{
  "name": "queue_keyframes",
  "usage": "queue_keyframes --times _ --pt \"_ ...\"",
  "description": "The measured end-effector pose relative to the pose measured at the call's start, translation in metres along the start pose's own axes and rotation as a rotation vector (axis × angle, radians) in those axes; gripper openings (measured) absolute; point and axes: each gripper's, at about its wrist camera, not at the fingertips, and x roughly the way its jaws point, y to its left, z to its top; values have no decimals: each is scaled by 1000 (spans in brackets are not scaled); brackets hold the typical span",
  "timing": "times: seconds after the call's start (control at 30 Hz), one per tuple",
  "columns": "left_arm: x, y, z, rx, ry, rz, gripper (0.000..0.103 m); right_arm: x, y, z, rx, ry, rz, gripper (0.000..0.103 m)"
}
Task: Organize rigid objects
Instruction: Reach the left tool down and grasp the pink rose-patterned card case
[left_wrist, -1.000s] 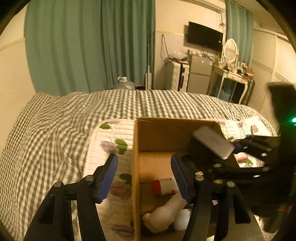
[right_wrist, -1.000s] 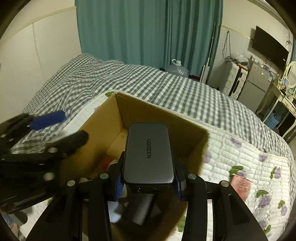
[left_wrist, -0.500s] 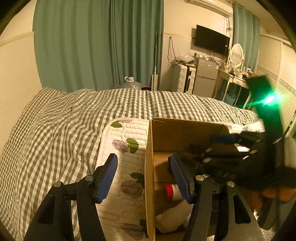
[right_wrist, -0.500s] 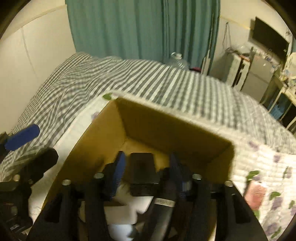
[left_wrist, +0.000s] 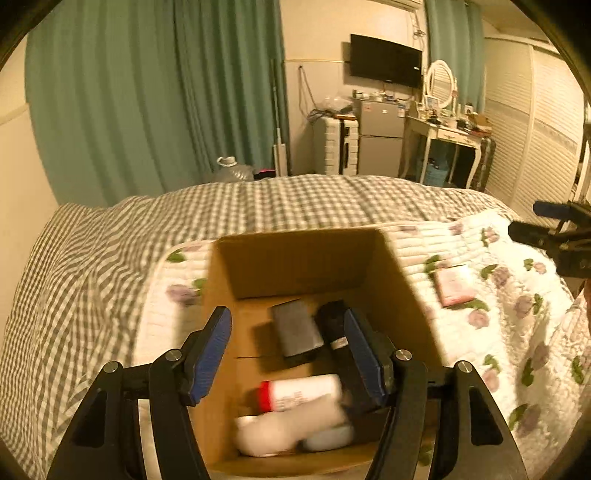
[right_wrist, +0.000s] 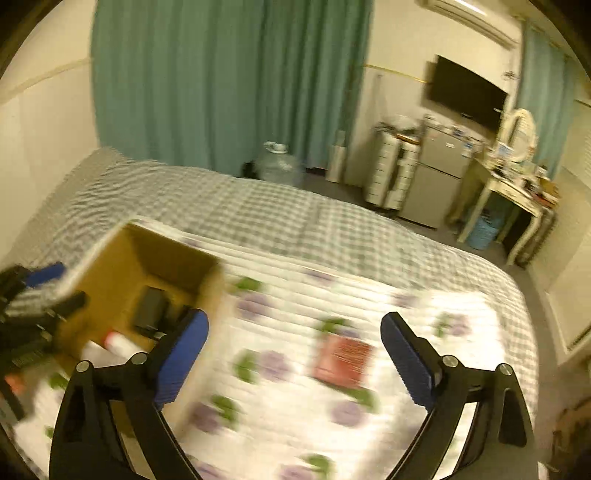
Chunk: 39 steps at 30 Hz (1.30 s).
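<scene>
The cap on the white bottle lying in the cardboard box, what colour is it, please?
Red cap, clearest in the left wrist view.

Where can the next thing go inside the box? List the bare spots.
In the cardboard box, bare floor shows along the left wall, left of the gray charger, and behind it by the back wall. The near end is crowded: red-capped bottle and white items. The black item fills the right side.

L wrist: above box (left_wrist: 295, 266), looking down in | R wrist: right of it, over quilt (right_wrist: 369, 369) | shared: box, bed

brown box (left_wrist: 295, 258), floral quilt (right_wrist: 369, 406), gingham bedspread (left_wrist: 92, 277)
</scene>
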Motion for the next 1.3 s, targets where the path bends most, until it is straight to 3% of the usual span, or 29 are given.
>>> queue_keyframes --times 0.23,0.53,0.67,0.97,1.1,1.3 --pt "10 -95 19 35 28 -60 70 12 -84 -32 67 57 -50 102" --pt "73 -210 13 142 100 -54 70 58 -144 -59 110 74 -54 103" --pt "113 -230 1 147 168 -61 70 84 -163 -75 123 73 -79 103" --pt "171 -256 -8 116 219 -100 70 109 -180 -89 194 139 9 103" --pt "187 -257 -5 93 210 -105 76 112 -185 -91 222 154 16 103" --pt "190 -261 -5 156 194 -114 81 116 -184 -93 230 181 5 103"
